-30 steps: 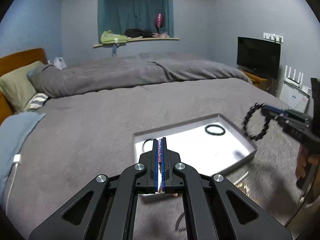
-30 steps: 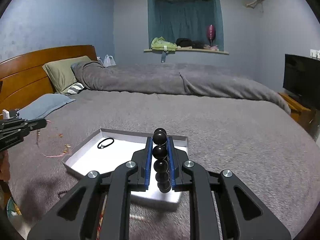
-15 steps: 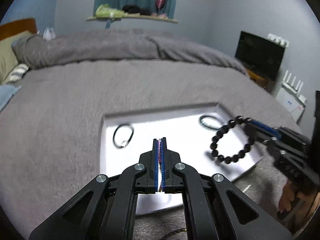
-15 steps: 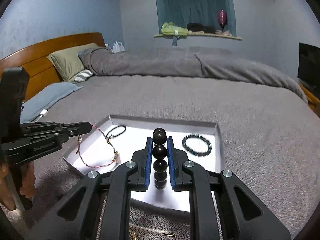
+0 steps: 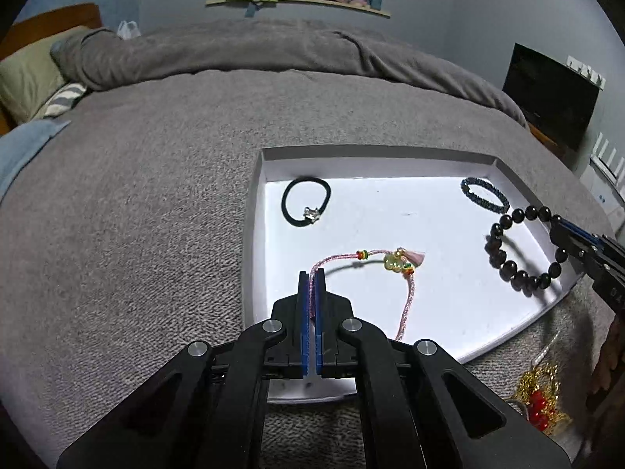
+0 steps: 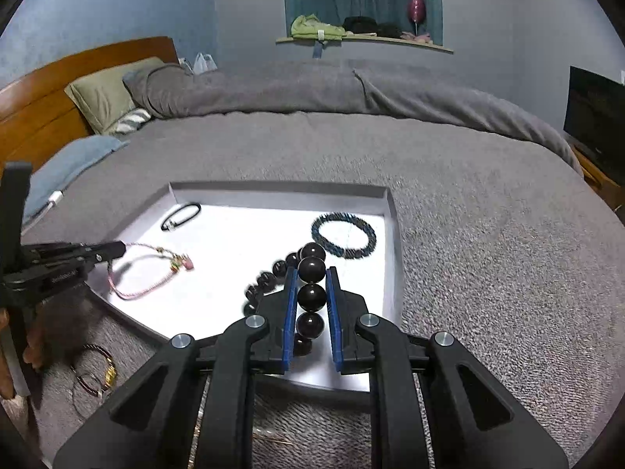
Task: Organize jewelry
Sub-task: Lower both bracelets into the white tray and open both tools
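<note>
We see a white tray [image 5: 254, 211] on a grey bed [image 5: 136, 195]. Our left tool [image 5: 311, 273] is clamped on a pink cord bracelet [image 5: 390, 264] by the tray's near edge; our right tool [image 6: 311, 273] grips a black bead bracelet [image 6: 312, 297] (near the right edge). A hair tie [image 5: 306, 201] lies at the far left corner.
</note>
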Demonstrator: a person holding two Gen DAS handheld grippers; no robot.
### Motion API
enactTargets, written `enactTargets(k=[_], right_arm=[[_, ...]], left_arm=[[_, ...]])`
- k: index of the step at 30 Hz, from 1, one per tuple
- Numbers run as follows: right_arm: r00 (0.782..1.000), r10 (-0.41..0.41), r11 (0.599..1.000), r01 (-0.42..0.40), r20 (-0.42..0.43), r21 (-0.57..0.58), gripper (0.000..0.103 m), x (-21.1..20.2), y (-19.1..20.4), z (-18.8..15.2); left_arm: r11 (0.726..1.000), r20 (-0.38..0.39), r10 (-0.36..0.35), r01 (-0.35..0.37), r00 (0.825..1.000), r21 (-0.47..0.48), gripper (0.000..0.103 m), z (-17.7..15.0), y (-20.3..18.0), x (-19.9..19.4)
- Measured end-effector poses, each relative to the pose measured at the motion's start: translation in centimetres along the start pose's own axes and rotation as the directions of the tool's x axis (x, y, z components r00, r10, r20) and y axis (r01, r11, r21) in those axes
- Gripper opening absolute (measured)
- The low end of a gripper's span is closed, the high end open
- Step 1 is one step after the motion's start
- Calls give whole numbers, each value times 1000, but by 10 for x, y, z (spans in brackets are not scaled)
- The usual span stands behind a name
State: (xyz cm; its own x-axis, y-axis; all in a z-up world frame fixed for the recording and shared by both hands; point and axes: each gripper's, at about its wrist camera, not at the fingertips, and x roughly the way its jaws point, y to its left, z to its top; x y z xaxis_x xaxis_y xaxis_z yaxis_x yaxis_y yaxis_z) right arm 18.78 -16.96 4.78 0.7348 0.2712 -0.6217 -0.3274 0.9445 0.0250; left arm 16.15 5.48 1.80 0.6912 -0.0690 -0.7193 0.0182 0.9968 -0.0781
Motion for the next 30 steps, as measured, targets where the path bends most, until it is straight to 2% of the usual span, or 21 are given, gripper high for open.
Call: enactTargets(k=[5, 16, 30], right_arm=[[999, -37, 999, 37, -11, -30, 14, 5, -1, -3], [998, -63, 995, 60, -23, -85, 14, 9, 4, -11], [999, -40, 996, 40, 4, -79, 14, 2, 2, -16]], left_arm=[[999, 1, 25, -25, 1000, 33, 3, -2, -8, 4], [999, 18, 25, -26, 1000, 35, 3, -6, -8, 4], [998, 55, 14, -17, 998, 54, 3, -8, -9, -4]])
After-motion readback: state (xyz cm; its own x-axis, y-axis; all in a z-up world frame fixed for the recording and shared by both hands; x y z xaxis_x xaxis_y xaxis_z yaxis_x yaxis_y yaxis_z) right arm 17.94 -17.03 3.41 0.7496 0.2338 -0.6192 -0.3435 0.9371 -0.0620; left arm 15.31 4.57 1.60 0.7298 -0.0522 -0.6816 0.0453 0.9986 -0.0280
